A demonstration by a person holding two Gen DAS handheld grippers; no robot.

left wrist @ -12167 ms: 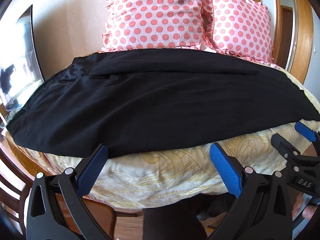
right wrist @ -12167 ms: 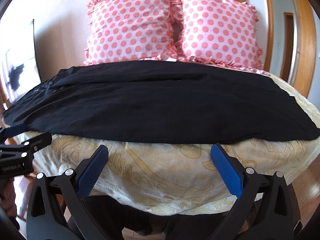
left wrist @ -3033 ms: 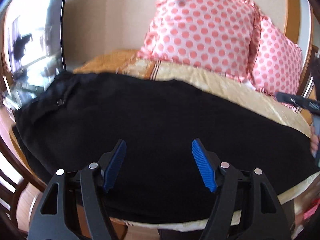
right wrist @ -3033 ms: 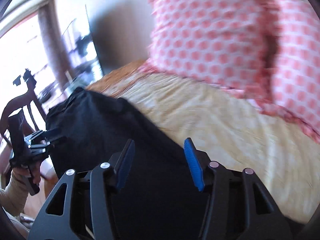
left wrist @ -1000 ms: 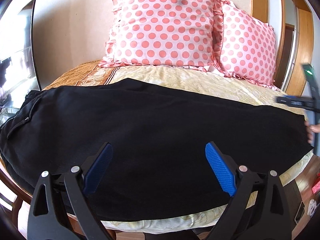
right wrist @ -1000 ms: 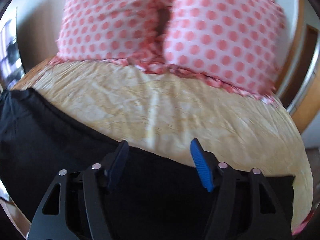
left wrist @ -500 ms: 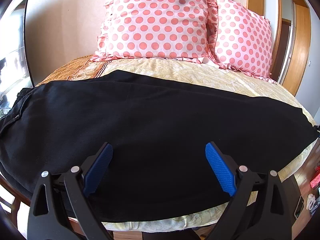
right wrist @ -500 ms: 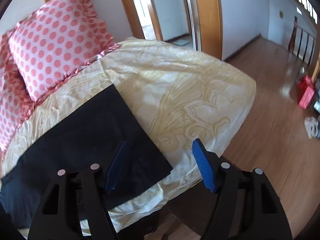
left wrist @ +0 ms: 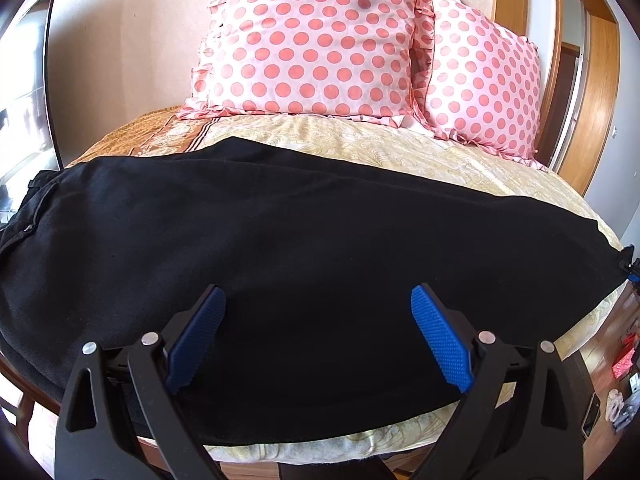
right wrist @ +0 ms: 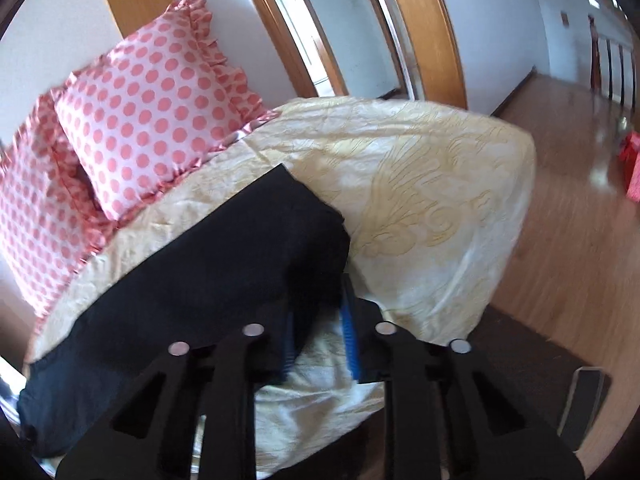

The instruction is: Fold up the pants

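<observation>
1. Black pants lie lengthwise across the bed, already halved leg over leg, directly ahead of your left claw, which hovers spread apart.
2. Your right claw pinches the hem corner.
3. Next, judging by this: carry that hem toward the waistband beyond your left claw.

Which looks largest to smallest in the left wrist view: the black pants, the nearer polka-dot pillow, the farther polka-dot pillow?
1. Black pants, spanning almost the whole frame.
2. Nearer polka-dot pillow.
3. Farther polka-dot pillow, partly hidden behind the nearer one.
The pillows may match in true size; distance and overlap make that unsure.
</observation>
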